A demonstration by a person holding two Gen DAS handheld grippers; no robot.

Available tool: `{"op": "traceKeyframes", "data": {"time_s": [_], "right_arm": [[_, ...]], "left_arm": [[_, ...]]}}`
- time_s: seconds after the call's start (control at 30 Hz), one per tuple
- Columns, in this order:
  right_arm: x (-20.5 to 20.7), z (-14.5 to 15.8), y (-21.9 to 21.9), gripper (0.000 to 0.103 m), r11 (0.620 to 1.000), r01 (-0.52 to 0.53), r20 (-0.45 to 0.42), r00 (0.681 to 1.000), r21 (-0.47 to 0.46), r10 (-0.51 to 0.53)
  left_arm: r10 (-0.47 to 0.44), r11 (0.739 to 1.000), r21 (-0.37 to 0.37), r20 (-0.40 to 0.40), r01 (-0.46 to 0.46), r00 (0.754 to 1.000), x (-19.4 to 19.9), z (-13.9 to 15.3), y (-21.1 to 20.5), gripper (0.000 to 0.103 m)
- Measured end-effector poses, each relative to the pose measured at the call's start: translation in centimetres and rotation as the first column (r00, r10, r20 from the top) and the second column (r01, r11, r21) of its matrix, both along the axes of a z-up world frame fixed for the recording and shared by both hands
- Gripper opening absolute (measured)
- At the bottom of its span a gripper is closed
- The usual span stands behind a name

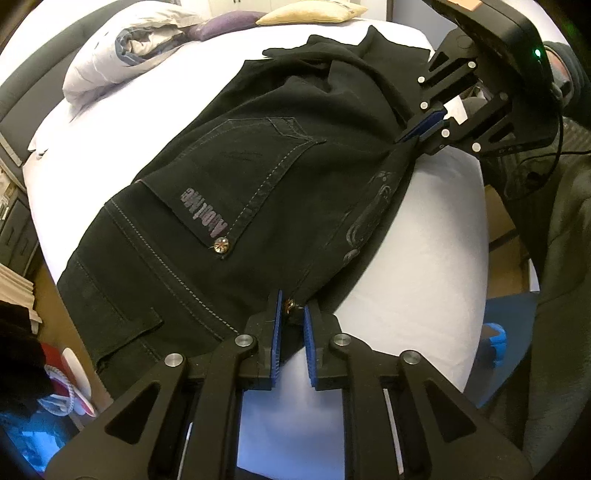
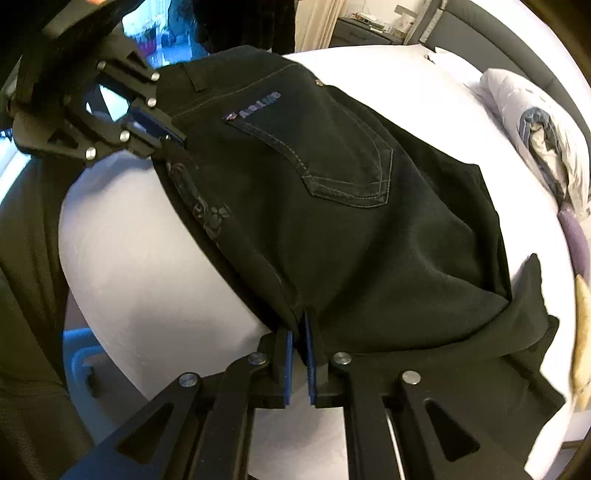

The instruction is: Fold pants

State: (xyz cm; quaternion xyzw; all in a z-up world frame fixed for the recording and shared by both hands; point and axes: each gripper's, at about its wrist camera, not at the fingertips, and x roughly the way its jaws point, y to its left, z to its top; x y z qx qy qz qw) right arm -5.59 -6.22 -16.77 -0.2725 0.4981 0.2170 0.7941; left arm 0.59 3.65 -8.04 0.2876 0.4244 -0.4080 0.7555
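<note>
White bedding covers the bed (image 1: 424, 236), a broad smooth sheet that fills most of both views. Across it lie the black pants (image 1: 258, 177), heavy matte denim folded lengthwise, pale contrast stitching outlining a curved back pocket (image 2: 332, 155) with a printed logo and a small metal stud at its corner. In the left wrist view the cloth runs from about 7 o'clock up to 1 o'clock; its near edge, faintly printed with a grey floral pattern, stretches between the two tools. At 6 o'clock the left gripper (image 1: 293, 314) has its blue ribbed pads slightly parted, with the waist-end edge and a brass rivet sitting between them; whether the pads still press that edge is hard to judge from here. At 2 o'clock in the same view the right gripper (image 1: 421, 137) pinches the same edge further along the leg, pads nearly together on the fabric. A crumpled grey-white duvet (image 1: 122, 59) sits at 11 o'clock, with a purple cushion (image 1: 225, 22) and a cream cushion (image 1: 306, 14) beyond it near 12 o'clock.
</note>
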Motion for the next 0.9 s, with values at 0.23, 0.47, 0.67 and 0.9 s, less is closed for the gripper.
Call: {"op": "traceKeyframes", "data": {"time_s": [0.23,0.47,0.67,0.9], "right_arm": [[-0.1,0.3,-0.9,0.011,0.998,0.044,0.007,0.999,0.050,-0.044],[0.7,0.6,-2.0,0.017,0.989,0.100,0.008,0.995,0.107,-0.101],[-0.1,2.3,-5.9,0.071,0.938,0.201,-0.039,0.979,0.281,-0.198],[1.7,7.8,-17.9,0.071,0.745,0.461,-0.086,0.871,0.482,-0.484]], "left_arm": [[0.117,0.993,-0.019,0.005,-0.117,0.993,0.1,3.4,1.9,0.084],[0.268,0.928,-0.252,-0.056,-0.273,0.962,1.7,9.3,1.6,0.084],[0.286,0.912,-0.238,-0.216,-0.335,0.933,4.6,4.7,-7.0,0.064],[0.366,0.889,-0.150,-0.335,-0.433,0.868,6.3,-1.1,-9.2,0.052]]}}
